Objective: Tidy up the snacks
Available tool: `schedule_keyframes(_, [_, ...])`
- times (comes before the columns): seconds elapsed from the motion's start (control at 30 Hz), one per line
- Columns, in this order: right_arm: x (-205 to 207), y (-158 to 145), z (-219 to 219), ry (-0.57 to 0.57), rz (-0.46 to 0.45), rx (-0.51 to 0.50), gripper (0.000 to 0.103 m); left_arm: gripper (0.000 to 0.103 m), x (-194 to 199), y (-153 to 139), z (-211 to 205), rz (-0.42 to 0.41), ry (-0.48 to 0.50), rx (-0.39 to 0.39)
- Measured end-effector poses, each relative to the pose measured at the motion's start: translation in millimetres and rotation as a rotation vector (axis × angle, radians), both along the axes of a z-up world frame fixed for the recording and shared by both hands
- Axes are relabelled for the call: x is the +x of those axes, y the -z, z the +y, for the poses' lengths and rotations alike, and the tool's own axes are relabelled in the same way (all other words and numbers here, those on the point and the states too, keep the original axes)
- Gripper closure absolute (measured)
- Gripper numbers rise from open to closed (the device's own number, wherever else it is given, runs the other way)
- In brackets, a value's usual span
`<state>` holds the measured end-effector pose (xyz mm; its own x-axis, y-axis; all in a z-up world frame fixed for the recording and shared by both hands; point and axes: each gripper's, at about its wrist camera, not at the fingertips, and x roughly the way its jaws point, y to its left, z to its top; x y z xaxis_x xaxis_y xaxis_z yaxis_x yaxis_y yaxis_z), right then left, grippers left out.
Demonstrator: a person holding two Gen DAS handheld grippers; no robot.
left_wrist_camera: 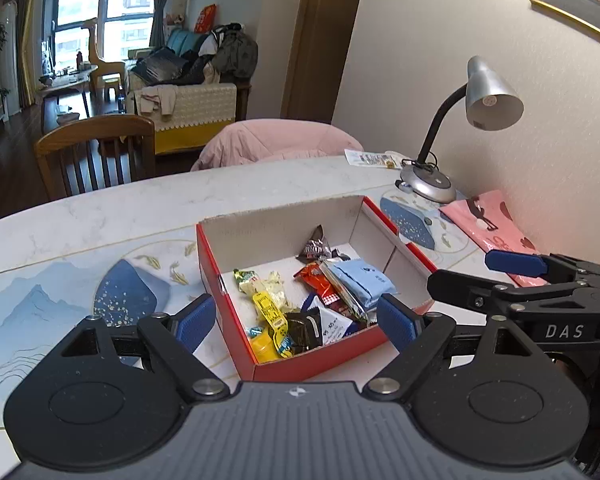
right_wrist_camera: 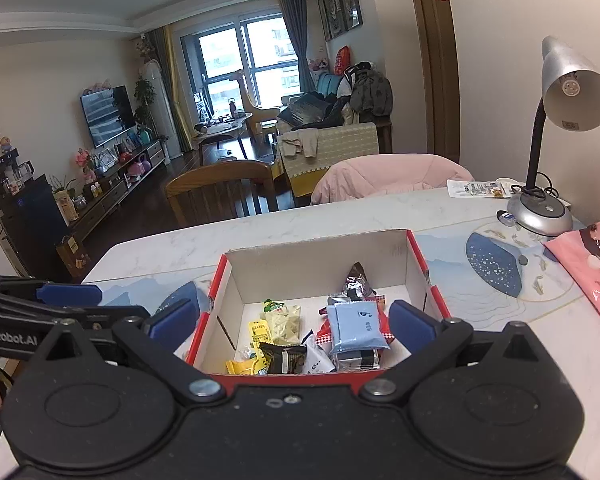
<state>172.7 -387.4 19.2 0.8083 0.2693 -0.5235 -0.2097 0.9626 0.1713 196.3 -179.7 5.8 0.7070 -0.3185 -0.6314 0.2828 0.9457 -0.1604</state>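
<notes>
Snacks lie heaped in the red box on the desk, with a light blue packet on top toward the right wall and yellow wrappers at the near left corner. Your left gripper and right gripper both hover at the box's near edge, fingers spread wide and holding nothing. No loose snack shows on the desk near the box, so this fits either a finished gathering or a sort about to start inside. If you reach in, come down over the wall, take one wrapper by its edge, and keep the two grippers apart.
</notes>
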Motion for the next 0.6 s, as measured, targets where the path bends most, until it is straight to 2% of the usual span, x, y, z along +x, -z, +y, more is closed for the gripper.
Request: schedule_keyframes(0.6, [-1.6, 2.6, -1.3, 0.009, 0.004, -0.001, 0.000, 0.015, -0.3, 1.2, -2.4, 0.005, 0.015, -0.012])
